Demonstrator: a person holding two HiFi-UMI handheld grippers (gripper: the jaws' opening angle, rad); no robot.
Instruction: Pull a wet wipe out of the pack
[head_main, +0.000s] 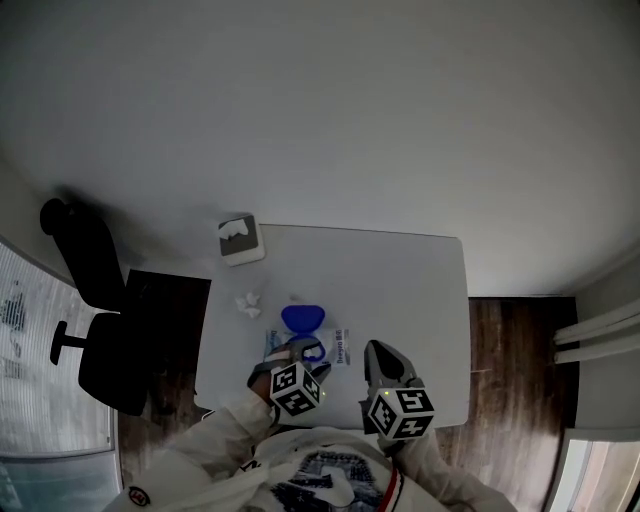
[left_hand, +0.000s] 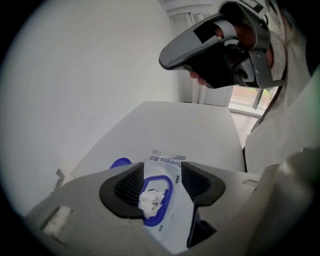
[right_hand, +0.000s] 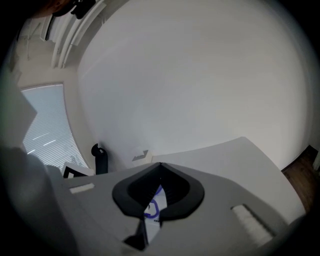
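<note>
The wet wipe pack (head_main: 338, 347) lies flat on the white table (head_main: 400, 290), its blue lid (head_main: 302, 318) flipped open toward the far side. My left gripper (head_main: 307, 352) is over the pack's opening. In the left gripper view its jaws stand open on either side of the blue ring, and a white wipe tuft (left_hand: 150, 201) pokes up between the pads (left_hand: 131, 186), close to the left one. My right gripper (head_main: 381, 354) hovers to the right of the pack, its jaws shut tip to tip (right_hand: 160, 167) on nothing; part of the pack (right_hand: 152, 214) shows below them.
A grey tissue box (head_main: 241, 239) stands at the table's far left corner. A crumpled white wipe (head_main: 247, 302) lies near the left edge. A black office chair (head_main: 98, 300) sits on the dark floor to the left. White wall lies beyond the table.
</note>
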